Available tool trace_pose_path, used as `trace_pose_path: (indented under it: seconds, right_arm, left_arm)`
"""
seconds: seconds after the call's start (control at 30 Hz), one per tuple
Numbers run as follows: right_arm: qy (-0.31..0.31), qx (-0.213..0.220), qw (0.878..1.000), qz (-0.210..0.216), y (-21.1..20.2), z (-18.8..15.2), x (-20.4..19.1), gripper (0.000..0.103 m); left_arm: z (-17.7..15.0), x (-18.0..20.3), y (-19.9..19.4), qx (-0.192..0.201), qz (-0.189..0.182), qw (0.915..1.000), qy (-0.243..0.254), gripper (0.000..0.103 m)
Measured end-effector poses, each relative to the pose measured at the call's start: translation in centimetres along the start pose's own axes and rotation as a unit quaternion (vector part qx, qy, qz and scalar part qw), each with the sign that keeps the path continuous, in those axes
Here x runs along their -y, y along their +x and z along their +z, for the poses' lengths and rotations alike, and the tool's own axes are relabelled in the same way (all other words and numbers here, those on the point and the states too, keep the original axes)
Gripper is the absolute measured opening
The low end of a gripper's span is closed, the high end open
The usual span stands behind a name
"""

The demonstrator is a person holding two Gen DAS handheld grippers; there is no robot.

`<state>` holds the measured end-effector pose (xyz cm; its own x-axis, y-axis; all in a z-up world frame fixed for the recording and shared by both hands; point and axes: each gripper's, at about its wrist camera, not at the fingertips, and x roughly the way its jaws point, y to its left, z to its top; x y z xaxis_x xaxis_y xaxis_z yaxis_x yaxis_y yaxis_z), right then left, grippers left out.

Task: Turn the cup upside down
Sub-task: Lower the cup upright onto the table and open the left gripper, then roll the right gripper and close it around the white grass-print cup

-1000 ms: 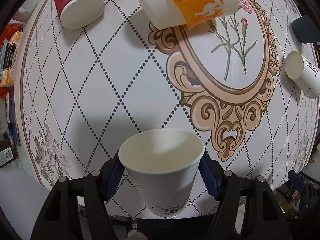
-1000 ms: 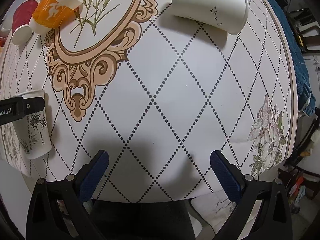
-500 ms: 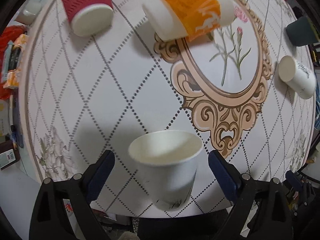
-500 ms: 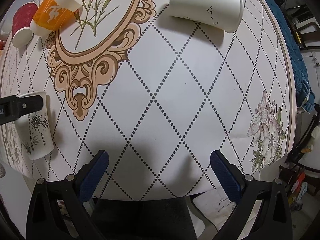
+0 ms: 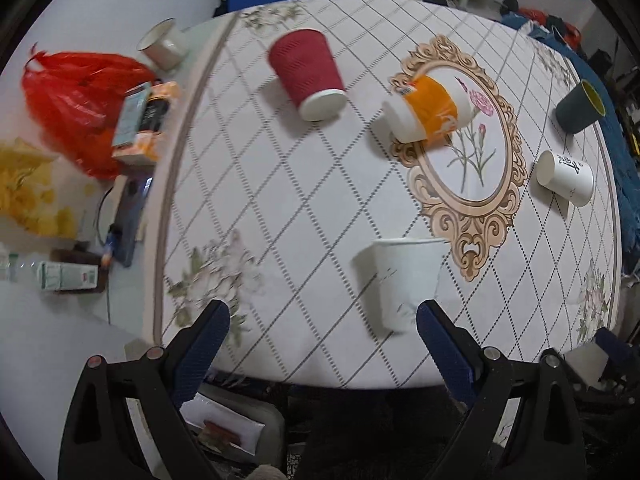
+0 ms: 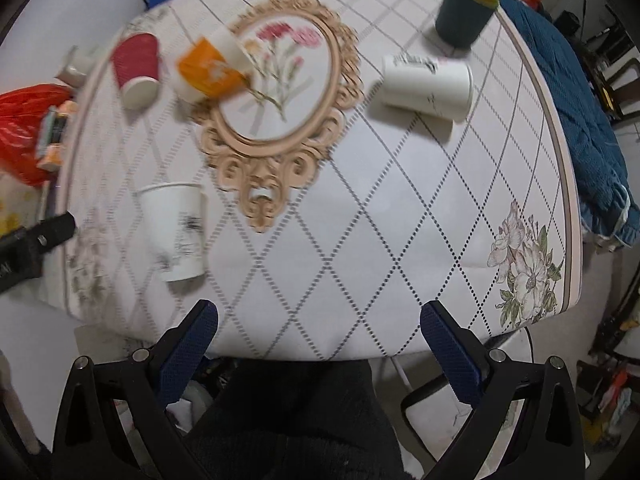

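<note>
Near the table (image 5: 280,208) front edge stands the white cup (image 5: 404,280), both grippers' fingers spread wide, grasping nothing.

white paper cup (image 5: 404,280) w/ faint plant print stands upright, mouth up, on the table (image 5: 304,184) near its front edge, just beside the ornate frame print's bottom.
</note>
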<state>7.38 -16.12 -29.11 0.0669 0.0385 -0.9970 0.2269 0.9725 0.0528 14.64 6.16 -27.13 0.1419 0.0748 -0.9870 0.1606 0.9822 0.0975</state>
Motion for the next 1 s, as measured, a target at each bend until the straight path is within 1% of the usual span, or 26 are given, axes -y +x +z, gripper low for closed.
trace_pose_path:
  seconds: [0.13, 0.23, 0.37, 0.63, 0.73, 0.87, 1.0]
  right_arm:
    - [-0.006, 0.024, 1.000, 0.014, -3.1, -0.5, -2.3, 0.103]
    - [-0.010, 0.036, 0.999, 0.018, -4.6, -1.0, -3.5, 0.103]
    - [-0.013, 0.045, 0.999, 0.024, -5.4, -1.4, -5.3, 0.103]
    - [-0.046, 0.036, 0.998, 0.029, -4.8, -1.3, -9.0, 0.103]
    - [-0.065, 0.028, 0.997, 0.030, -4.2, -1.0, -10.5, 0.103]
    - [-0.089, 0.014, 0.995, 0.029, -3.2, -0.2, -11.9, 0.103]
    - [-0.123, 0.002, 0.992, 0.021, -2.3, 0.9, -13.2, 0.103]
  left_arm:
    - [-1.0, -2.1, -1.0, 0.007, 0.002, 0.9999, -0.013, 0.096]
    - [-1.7, -3.4, -1.4, 0.011, 0.003, 0.9998, -0.018, 0.096]
    - [-2.6, -5.0, -1.6, 0.020, 0.011, 0.9994, -0.028, 0.096]
    - [-4.1, -7.7, -0.4, 0.003, 0.015, 0.9978, -0.064, 0.096]
    - [-4.5, -8.7, 0.5, -0.011, 0.014, 0.9963, -0.084, 0.096]
    - [-5.4, -9.8, 1.7, -0.027, 0.013, 0.9936, -0.109, 0.096]
    - [-6.0, -10.9, 3.2, -0.044, 0.009, 0.9883, -0.146, 0.096]
